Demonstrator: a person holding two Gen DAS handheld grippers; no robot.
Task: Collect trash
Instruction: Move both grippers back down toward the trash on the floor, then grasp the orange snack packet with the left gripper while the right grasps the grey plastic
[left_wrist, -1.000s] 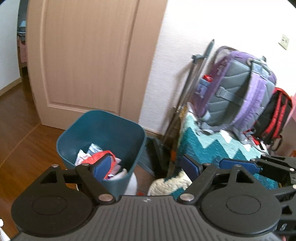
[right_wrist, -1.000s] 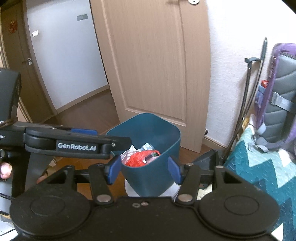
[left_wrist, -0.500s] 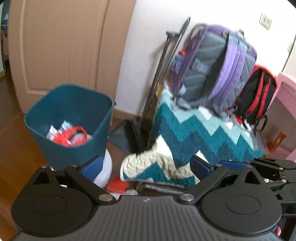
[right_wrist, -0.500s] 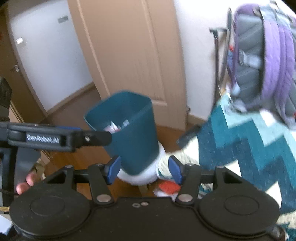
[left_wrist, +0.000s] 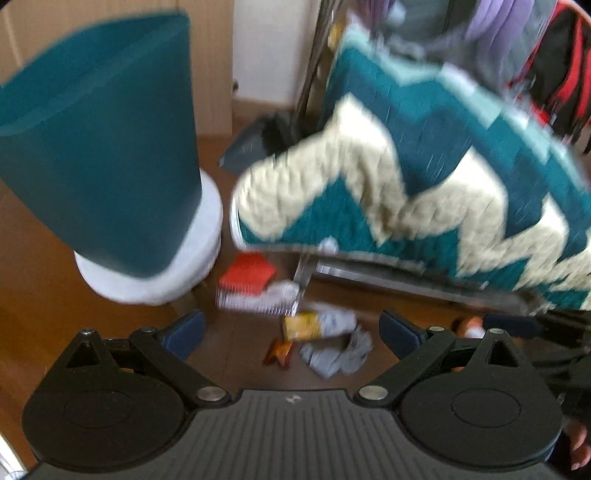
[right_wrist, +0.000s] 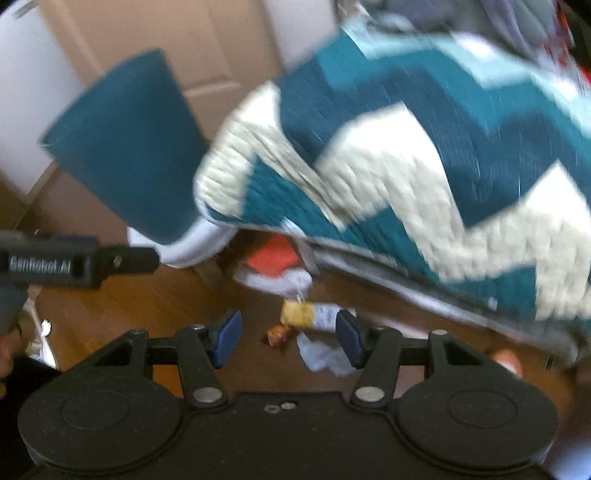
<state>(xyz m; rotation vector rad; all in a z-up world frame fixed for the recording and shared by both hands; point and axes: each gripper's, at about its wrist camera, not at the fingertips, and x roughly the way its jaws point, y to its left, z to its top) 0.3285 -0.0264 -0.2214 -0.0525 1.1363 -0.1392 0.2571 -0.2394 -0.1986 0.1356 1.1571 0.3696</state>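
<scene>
Trash lies on the wooden floor below the blanket's edge: a yellow wrapper (left_wrist: 303, 325) (right_wrist: 300, 314), a crumpled grey-white tissue (left_wrist: 338, 352) (right_wrist: 323, 354), a small orange scrap (left_wrist: 279, 352) (right_wrist: 277, 335) and a red-and-white packet (left_wrist: 246, 280) (right_wrist: 275, 264). The teal trash bin (left_wrist: 99, 147) (right_wrist: 129, 144) stands on a white base at the left. My left gripper (left_wrist: 291, 332) is open and empty above the trash. My right gripper (right_wrist: 288, 336) is open and empty, its fingers either side of the wrapper in view. Both views are blurred.
A teal and cream zigzag blanket (left_wrist: 424, 166) (right_wrist: 406, 147) hangs over a frame at the right. Backpacks (left_wrist: 535, 55) sit on it. A dark dustpan (left_wrist: 258, 144) leans by the wall. The left gripper's arm (right_wrist: 74, 262) shows in the right wrist view.
Both grippers have swung down and to the right, from facing the bin and door to facing the floor trash under the blanket. Both stay open.
</scene>
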